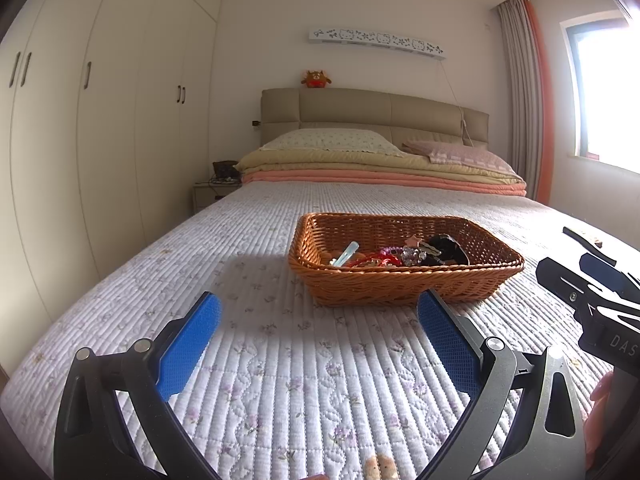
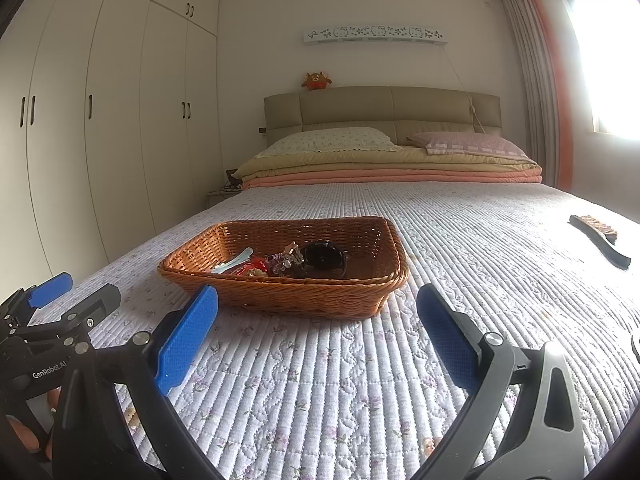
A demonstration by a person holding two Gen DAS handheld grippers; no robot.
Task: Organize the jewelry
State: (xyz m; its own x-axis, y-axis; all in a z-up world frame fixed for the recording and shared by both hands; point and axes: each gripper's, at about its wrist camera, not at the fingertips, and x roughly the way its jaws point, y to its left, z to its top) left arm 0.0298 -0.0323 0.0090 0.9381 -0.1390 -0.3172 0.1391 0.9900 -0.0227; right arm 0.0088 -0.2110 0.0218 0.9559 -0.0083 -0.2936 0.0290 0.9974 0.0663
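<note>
Both my left claw (image 1: 319,322) and right claw (image 2: 317,314) hover spread and empty before the basket (image 2: 288,294) of jewelry (image 2: 280,263); next I reach in, I judge.

Orange-brown weave on the basket (image 2: 304,292), holding red beads (image 1: 374,260), a pale blue clip (image 1: 346,254) and a black watch (image 2: 324,258). Lilac floral quilting across the bedspread (image 2: 320,380); blue pads (image 1: 188,344) on black gripper arms.

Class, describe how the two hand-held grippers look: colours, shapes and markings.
Each hand-held gripper, left and right, has black curved arms, silver pivot bolts and flat textured blue pads. White lettering "GenRobot.AI" marks the left one's side.
</note>
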